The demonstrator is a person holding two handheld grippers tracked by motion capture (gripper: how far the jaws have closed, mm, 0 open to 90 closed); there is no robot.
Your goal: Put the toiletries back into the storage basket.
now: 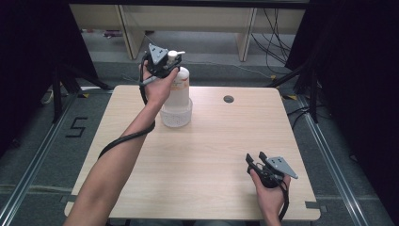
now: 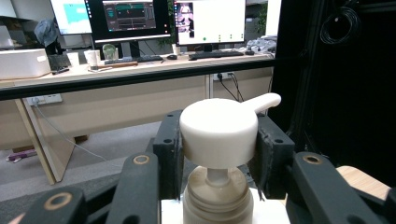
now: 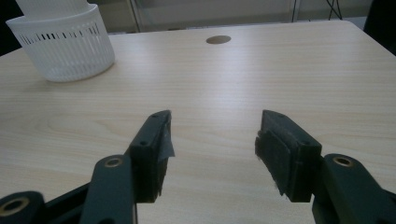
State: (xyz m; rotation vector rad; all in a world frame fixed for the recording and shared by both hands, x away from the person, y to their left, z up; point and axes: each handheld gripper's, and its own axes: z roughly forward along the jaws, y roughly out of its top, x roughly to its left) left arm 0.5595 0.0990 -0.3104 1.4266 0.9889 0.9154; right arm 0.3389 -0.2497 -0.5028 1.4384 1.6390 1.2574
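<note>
The right hand-held gripper (image 1: 258, 159) rests low over the near right of the surface (image 1: 221, 155), jaws wide apart with nothing between them. Farther off, the left hand-held gripper (image 2: 218, 154) closes on the round pump head (image 2: 218, 131) of a white pump bottle (image 1: 178, 92), which stands upright in a slotted white basket (image 3: 60, 44) at the far left. The hard plastic probably feels smooth and slippery, heavy if full; the head may sink or swivel, so the collar beneath seems the firmer hold. An orange label shows, too small to read.
</note>
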